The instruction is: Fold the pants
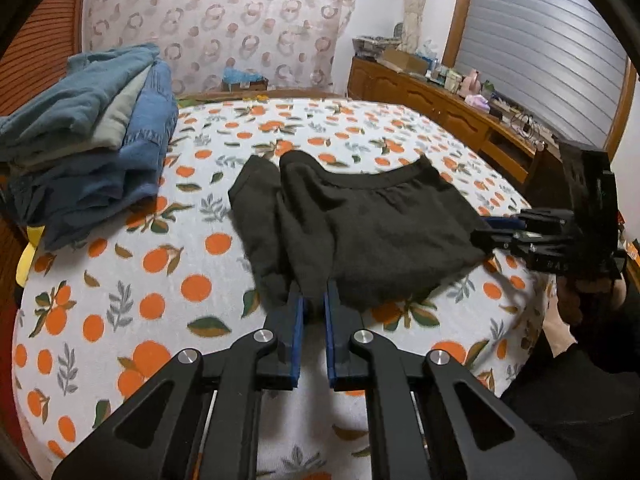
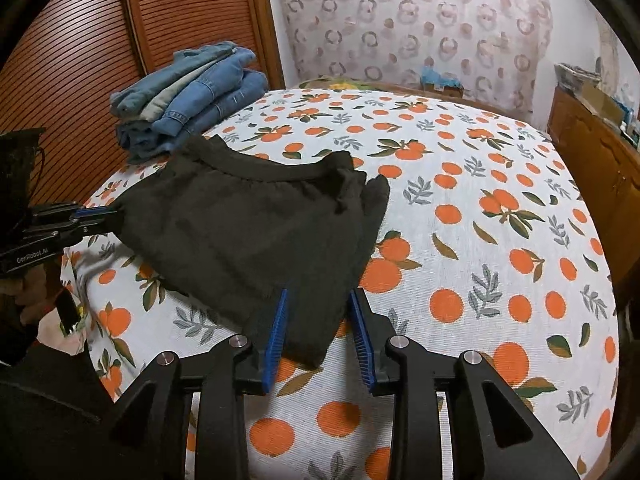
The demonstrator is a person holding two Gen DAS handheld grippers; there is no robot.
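A pair of black pants, already folded over, is laid flat on a bed covered by a white sheet printed with oranges and leaves. In the left wrist view the garment lies at the centre, its waistband along the far edge and two cuffed leg ends toward 11 o'clock. The left gripper is seen at 6 o'clock with its blue-padded jaws pressed together on the near edge of the pants. The right gripper enters at 3 o'clock, held by a hand, and meets the garment's right corner.

In the right wrist view the right gripper is shown at 6 o'clock, jaws set apart, with the near corner of the pants lying between the blue pads; whether the pads press on the cloth cannot be told. The left gripper is seen at 9 o'clock, pinched on the garment's left corner.

A stack of folded blue denim clothes rests on the bed at 10 o'clock. An open cardboard box stands on a wooden sideboard at 2 o'clock; its contents cannot be made out.
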